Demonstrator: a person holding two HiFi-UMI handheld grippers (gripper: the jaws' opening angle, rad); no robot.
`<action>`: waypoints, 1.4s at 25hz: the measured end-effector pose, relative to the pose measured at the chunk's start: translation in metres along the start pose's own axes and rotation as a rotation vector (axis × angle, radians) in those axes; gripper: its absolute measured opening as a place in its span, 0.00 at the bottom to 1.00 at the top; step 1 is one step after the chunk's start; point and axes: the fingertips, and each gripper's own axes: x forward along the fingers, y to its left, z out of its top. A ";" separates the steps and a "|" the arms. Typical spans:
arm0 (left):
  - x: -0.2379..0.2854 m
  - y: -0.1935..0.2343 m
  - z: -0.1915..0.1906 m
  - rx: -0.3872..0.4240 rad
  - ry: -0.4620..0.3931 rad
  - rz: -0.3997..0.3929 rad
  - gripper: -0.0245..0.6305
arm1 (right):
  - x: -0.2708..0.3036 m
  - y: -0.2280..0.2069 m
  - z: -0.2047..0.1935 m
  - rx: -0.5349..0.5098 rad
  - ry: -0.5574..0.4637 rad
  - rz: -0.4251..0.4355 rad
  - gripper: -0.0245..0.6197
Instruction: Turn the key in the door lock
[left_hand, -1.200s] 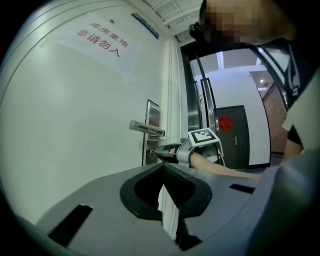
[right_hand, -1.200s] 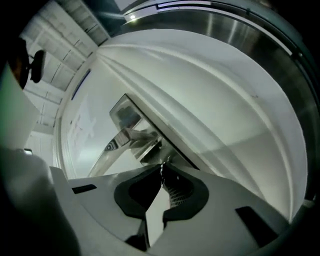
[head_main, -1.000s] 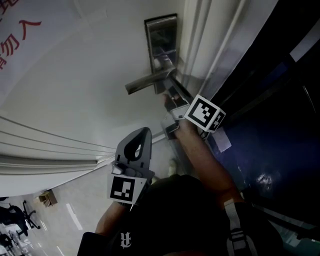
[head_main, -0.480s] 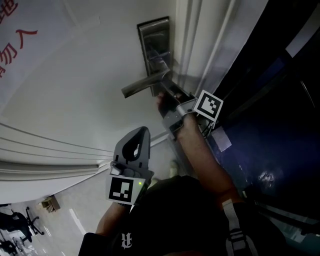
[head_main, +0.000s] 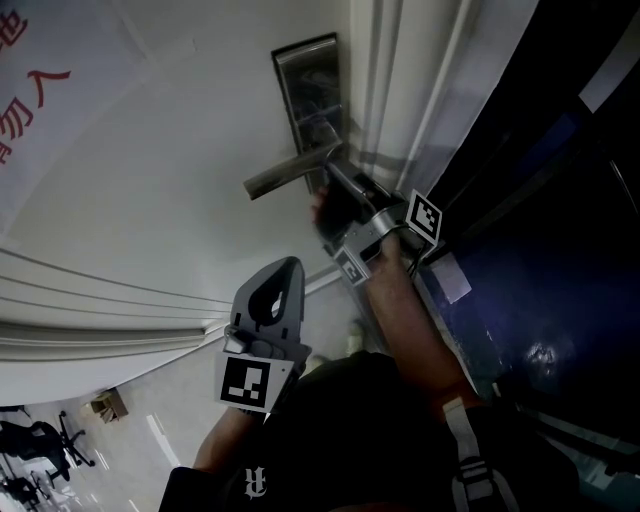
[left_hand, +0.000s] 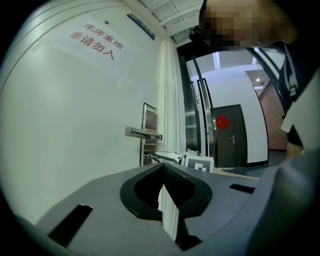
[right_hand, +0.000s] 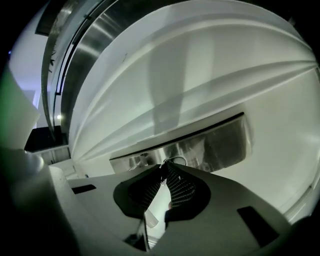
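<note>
Jaws of the left tool (head_main: 284, 270) sat pressed together on nothing. It was held low and well back from the lock, taking no part. Ahead of it and to its right, the right tool (head_main: 338, 200) was pushed up to the door (head_main: 180, 150). Its jaws were clamped tight on the key (right_hand: 163, 168), whose wire ring (right_hand: 176, 160) looped out just past the tips. The key sat in the lock directly ahead of that tool, in the lower part of the steel lock plate (head_main: 312, 95), just under the lever handle (head_main: 290, 173).

Over the last second the right tool had rolled about its own long axis. Its marker cube (head_main: 424, 217), which had faced the head camera broadly, showed smaller and tilted away, while the tips had stayed at the same spot on the plate. The lever above them had not dropped. That read as the key being partway through its turn, probably not finished. The grip needed to stay firm and in line with the lock, or the key could bind or slip from the tips.
</note>
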 end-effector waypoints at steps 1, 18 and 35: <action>0.000 0.000 0.000 0.000 0.001 0.000 0.05 | 0.000 0.000 0.000 0.014 -0.001 0.014 0.08; 0.008 -0.006 0.007 -0.002 -0.016 -0.037 0.05 | -0.027 0.003 0.000 -0.232 0.061 0.019 0.16; 0.008 -0.009 0.008 -0.022 -0.028 -0.068 0.05 | -0.033 0.042 -0.030 -1.433 0.366 -0.198 0.16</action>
